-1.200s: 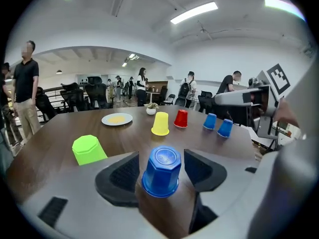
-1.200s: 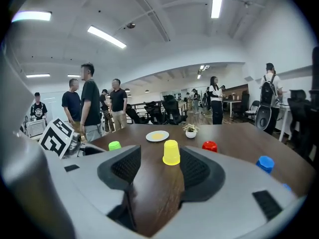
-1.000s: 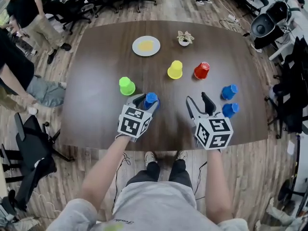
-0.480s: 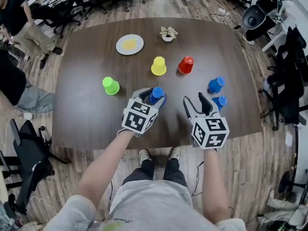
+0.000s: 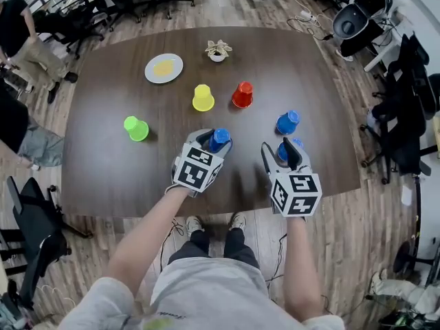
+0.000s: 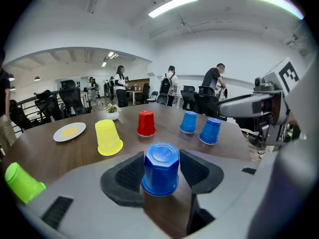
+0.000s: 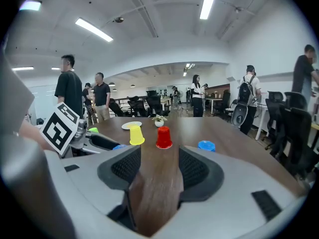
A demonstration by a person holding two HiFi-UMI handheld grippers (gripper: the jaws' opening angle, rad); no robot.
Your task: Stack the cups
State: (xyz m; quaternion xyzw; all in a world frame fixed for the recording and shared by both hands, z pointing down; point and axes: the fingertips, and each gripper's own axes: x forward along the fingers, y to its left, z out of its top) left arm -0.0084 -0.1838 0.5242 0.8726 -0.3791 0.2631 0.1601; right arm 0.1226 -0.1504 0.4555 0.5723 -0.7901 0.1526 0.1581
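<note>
Pinches an upside-down blue cup (image 6: 161,169) between the pads of the left gripper (image 5: 212,141), one ribbed black pad against each flank, rim down toward the dark wooden table (image 5: 103,163). Holds it near the table's front edge, about mid-width, just to the left of the right gripper (image 5: 276,148). Leaves that right gripper with its jaws spread wide, only bare tabletop between the two black pads. Just beyond the right gripper's outer finger, partly hidden behind it in the head view: a second blue cup (image 5: 293,145), upside down. A little farther back: a third blue cup (image 5: 287,122), also inverted, near the second but apart from it. Toward the middle of the table, side by side with a gap between them: a red cup (image 5: 242,95) and a yellow cup (image 5: 203,97), both rim down. Well off to the left, alone: a green cup (image 5: 135,128). All six cups separate, each by itself. At the far side: a white plate (image 5: 163,68) with a yellow patch in its middle, and to its right a small potted plant (image 5: 218,50) in a white pot. Around the table: black office chairs (image 5: 354,20) on a wood-plank floor. Behind, in both gripper views: several people standing under long ceiling lights.
</note>
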